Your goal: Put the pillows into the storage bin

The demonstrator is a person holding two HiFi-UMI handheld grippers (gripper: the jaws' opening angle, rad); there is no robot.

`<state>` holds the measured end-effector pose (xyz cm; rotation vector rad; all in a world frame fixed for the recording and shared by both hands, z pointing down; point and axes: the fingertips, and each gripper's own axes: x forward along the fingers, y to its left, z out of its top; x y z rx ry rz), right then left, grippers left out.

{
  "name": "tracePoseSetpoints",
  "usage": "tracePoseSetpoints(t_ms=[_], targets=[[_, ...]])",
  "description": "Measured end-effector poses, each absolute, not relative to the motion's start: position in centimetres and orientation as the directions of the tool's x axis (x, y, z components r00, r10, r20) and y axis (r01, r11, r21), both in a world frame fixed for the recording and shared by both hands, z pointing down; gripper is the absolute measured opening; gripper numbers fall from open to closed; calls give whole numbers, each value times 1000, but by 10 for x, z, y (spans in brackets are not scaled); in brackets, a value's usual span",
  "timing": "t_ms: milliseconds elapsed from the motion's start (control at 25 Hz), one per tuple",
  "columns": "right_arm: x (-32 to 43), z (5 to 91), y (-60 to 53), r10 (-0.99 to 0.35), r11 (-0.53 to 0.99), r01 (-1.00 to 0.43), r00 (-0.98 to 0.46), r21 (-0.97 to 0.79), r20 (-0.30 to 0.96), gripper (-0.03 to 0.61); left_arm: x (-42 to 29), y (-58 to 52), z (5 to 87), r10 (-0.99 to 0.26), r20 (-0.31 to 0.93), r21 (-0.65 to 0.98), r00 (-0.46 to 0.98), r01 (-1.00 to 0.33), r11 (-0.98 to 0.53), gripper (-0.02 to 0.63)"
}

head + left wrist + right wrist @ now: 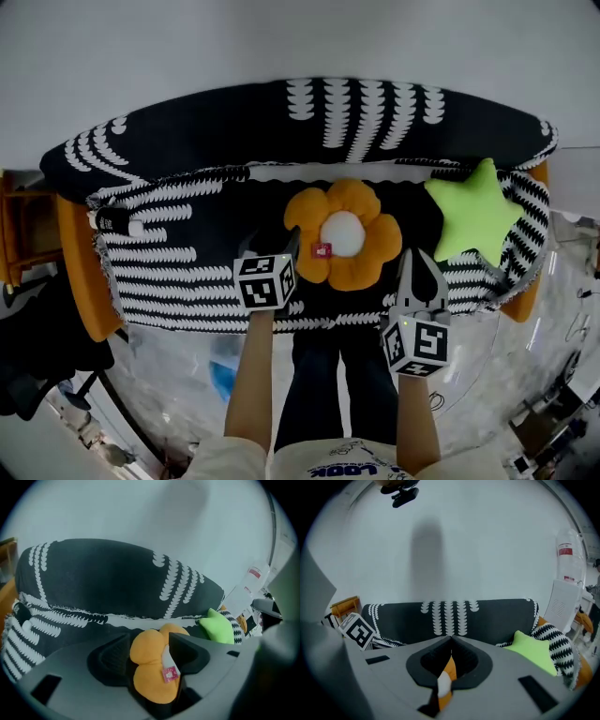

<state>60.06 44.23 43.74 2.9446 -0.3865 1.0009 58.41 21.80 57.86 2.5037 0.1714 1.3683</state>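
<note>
one flower pillow shows between spread jaws of the left gripper (no squeeze); right gripper jaws pressed together.

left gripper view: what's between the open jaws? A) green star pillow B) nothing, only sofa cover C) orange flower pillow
C: the orange flower pillow shows in the gap of the left gripper, while the green star pillow lies off to the right.
</note>
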Motion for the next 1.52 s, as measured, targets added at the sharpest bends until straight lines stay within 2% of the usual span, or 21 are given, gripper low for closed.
tracePoseSetpoints(t_ms=[480,840,1280,1520], targets=[[590,515,415,-207,-971,-231,708,-55,676,12,594,213,686,338,834,367,436,19,-930,252],[583,556,411,-204,-969,-240,672,-52,712,12,591,213,737,391,833,422,392,7,-906,252],[574,585,409,-217,-966,-248,648,-67,730,12,586,224,762,595,712,665,373,-86,-742,253],[568,596,415,-209,-970,-231,643,-74,736,12,583,232,766,658,644,739,389,-97,-666,190]])
